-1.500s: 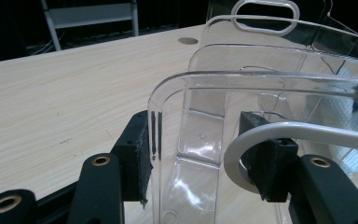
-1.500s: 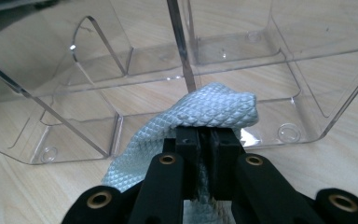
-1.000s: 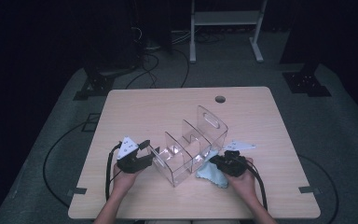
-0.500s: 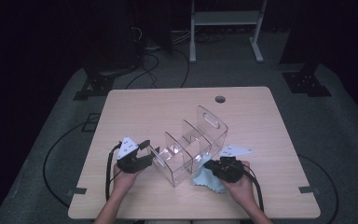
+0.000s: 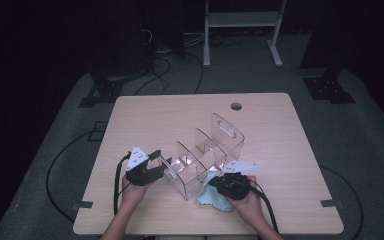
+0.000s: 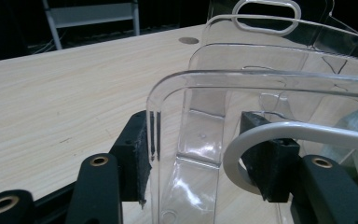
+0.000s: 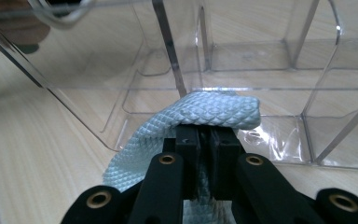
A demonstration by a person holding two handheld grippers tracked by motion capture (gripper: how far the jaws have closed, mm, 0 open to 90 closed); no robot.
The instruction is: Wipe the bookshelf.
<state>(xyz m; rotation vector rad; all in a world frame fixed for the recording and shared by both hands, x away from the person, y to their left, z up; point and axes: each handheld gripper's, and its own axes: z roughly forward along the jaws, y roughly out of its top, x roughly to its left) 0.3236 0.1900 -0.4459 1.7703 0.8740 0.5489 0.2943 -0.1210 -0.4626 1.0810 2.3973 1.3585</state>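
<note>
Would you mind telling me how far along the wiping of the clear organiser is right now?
Done: the left gripper steadies the clear organiser by its end wall, and the right gripper is shut on the light blue cloth. In hand: the cloth is pressed to the organiser's long side wall. Left: how much is wiped can't be told; the inner compartments look untouched.

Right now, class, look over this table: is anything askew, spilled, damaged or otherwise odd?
Nothing is spilled or broken. The clear organizer sits at a slant to the table edges, steadied at one end wall by the left hand-held gripper. The right hand-held gripper pinches a bunched light blue cloth against its side, apparently wiping.
</note>
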